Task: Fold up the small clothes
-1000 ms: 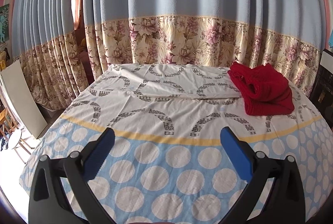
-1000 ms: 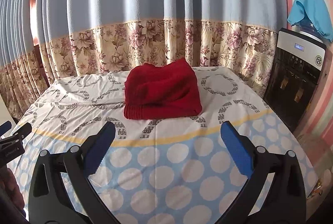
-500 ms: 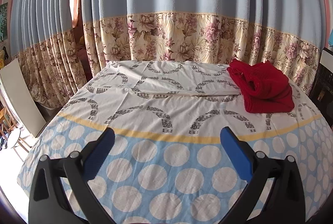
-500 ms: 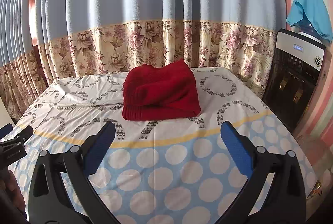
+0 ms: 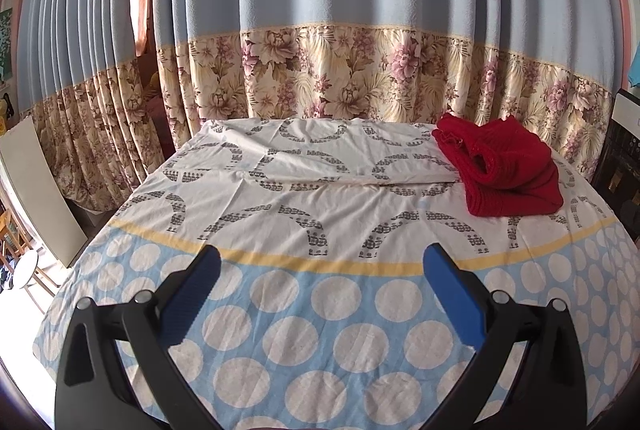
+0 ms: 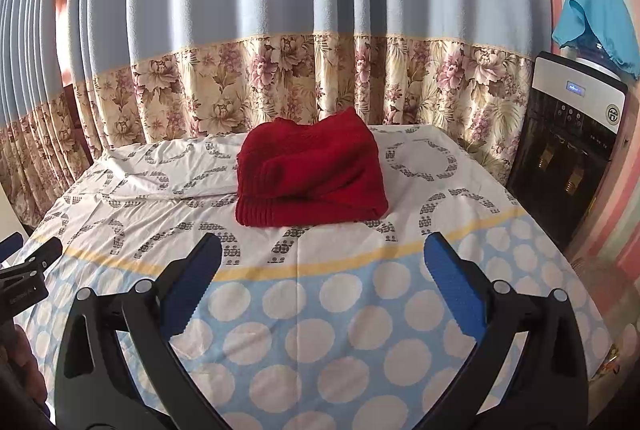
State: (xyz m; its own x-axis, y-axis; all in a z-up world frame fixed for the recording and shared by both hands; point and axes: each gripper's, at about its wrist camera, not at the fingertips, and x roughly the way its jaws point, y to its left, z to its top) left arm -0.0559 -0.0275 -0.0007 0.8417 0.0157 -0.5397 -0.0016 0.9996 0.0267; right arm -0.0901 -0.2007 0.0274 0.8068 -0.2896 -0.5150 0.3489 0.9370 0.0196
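The only markings visible are on the black-and-white water dispenser (image 6: 568,150) at the right: a small blue lit display near its top, too small to read, and a round emblem with a T-like shape on its white front panel. A turquoise cloth (image 6: 596,18) is draped over its top.

The red knitted garment (image 6: 312,170) lies folded into a thick, rounded bundle on the far part of the surface, partly resting on a raised fold of the sheet. Its ribbed hem runs along the near edge, and soft rolls of knit cross the top. In the left wrist view the same red knitted garment (image 5: 504,170) sits at the far right, showing an open, looped edge on its left side.

The sheet (image 6: 320,310) covering the surface is white with grey arc patterns at the back, then a yellow band, then pale blue with large white dots at the front. Behind hangs a curtain (image 6: 280,10), plain blue above and floral below.

The left gripper (image 5: 320,262) hovers above the dotted part of the sheet, its blue-padded jaws spread wide and holding nothing. The right gripper (image 6: 322,254) likewise hangs wide apart and empty, with the garment well ahead of it, centred between its fingers.
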